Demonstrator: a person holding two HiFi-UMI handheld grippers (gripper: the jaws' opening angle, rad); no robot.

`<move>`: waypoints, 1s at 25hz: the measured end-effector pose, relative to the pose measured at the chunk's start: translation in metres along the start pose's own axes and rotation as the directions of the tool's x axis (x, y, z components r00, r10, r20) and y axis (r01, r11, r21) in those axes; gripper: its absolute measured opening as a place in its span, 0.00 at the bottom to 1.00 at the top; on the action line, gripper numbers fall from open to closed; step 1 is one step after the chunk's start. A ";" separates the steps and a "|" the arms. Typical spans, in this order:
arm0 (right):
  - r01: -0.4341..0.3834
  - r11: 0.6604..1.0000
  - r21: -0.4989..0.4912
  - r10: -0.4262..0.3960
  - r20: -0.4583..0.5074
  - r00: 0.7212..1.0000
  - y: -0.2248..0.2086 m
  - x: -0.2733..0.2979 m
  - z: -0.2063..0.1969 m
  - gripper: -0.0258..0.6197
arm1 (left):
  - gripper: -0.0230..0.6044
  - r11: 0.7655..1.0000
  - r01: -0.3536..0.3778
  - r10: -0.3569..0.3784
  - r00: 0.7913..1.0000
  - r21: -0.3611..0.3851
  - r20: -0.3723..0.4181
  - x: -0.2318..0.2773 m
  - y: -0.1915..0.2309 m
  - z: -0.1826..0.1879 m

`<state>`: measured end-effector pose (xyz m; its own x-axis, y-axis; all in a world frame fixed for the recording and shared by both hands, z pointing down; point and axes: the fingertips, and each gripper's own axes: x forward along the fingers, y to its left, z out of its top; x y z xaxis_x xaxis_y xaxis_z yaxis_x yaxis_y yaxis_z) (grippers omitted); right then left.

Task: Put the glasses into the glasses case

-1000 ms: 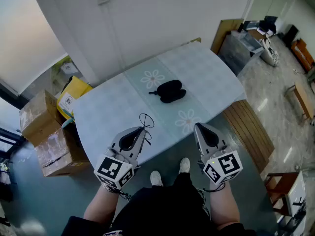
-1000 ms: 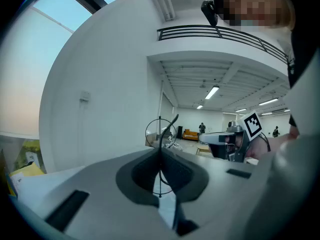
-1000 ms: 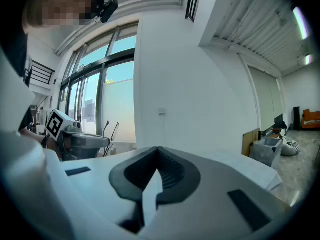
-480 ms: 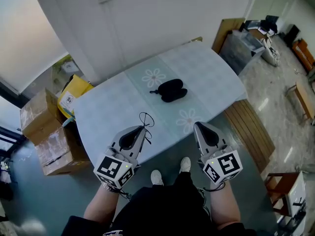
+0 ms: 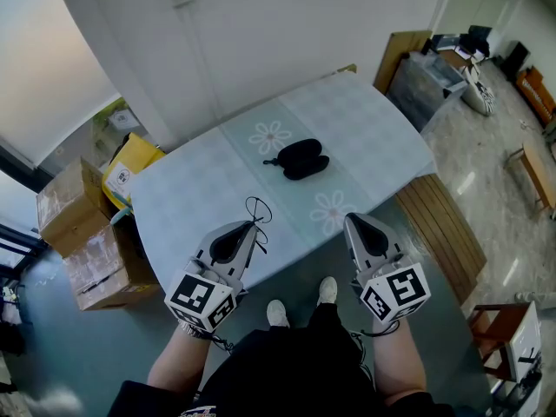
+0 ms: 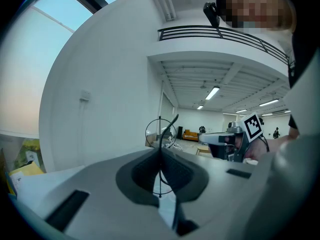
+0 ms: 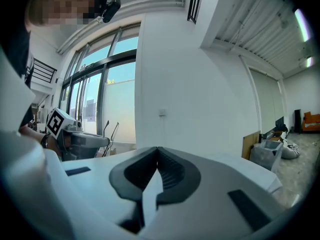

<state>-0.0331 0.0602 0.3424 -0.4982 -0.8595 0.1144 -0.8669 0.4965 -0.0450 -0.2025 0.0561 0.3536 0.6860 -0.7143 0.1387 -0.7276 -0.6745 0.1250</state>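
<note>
A black glasses case [image 5: 297, 159] lies open on the pale flowered tablecloth of the table [image 5: 365, 129], near its middle. Thin black wire-rimmed glasses [image 5: 257, 211] stick out from the tip of my left gripper [image 5: 254, 228], which is shut on them above the table's near edge. In the left gripper view one round lens ring [image 6: 160, 132] stands just past the closed jaws of that gripper [image 6: 160, 153]. My right gripper [image 5: 350, 222] hangs off the near edge, shut with nothing in it [image 7: 157, 156]. Both grippers are well short of the case.
Cardboard boxes [image 5: 74, 233] and a yellow bag [image 5: 129, 165] sit on the floor left of the table. A slatted wooden bench [image 5: 439, 228] lies to its right. A white wall [image 5: 287, 33] runs behind it. The person's shoes [image 5: 300, 302] stand below the near edge.
</note>
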 end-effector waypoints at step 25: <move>-0.078 0.997 0.012 0.078 0.012 0.997 -0.060 0.015 0.011 0.08 | 0.09 0.997 -0.079 0.079 0.997 -0.014 0.006 0.046 -0.015 0.010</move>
<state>0.0115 0.0162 0.3356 -0.5646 -0.8194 0.0989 -0.8254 0.5608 -0.0653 -0.1603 0.0315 0.3481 0.6260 -0.7668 0.1421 -0.7798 -0.6130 0.1275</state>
